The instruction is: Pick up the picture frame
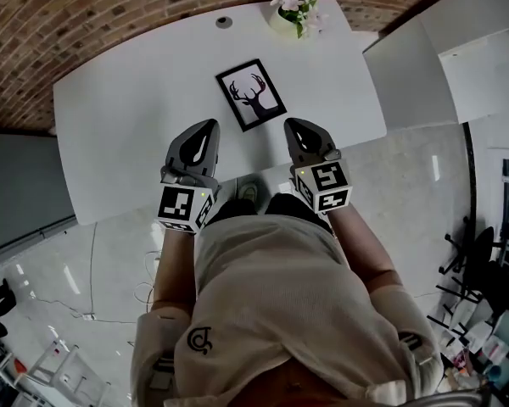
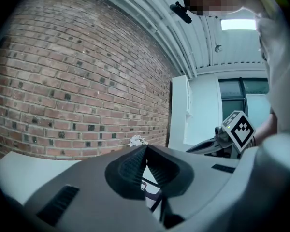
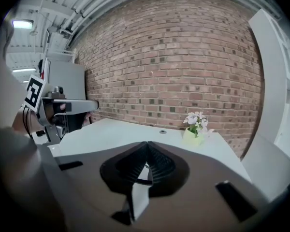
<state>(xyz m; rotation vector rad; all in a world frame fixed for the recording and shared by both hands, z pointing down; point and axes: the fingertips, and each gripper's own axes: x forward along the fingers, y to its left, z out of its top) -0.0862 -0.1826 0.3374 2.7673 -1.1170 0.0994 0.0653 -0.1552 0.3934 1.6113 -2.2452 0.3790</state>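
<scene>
**Both grippers closed and empty, frame flat on the table ahead**

Your left gripper [image 1: 209, 125] has its jaws shut tip to tip, and its own view shows nothing between them. Your right gripper [image 1: 293, 124] is the same: pads together, nothing held. Both point forward over the near part of the white table [image 1: 127, 117], side by side, with a gap between them.

The frame [image 1: 251, 94] lies flat on the table just beyond the two tips, and in the head view its near corner reaches down into the gap between them. Neither gripper touches it. It is a slim black rectangle, longer than it is wide, turned askew to the table's edge. Inside the black border is a white sheet with a dark deer's head and branching antlers, with a faint pink tinge around the drawing.

Further back, near the far edge, a pale vase of white and pink flowers [image 1: 294, 7] stands well apart from the frame. A small round grey disc [image 1: 224, 22] sits to its left. A brick wall [image 3: 183, 57] rises behind the table.
</scene>
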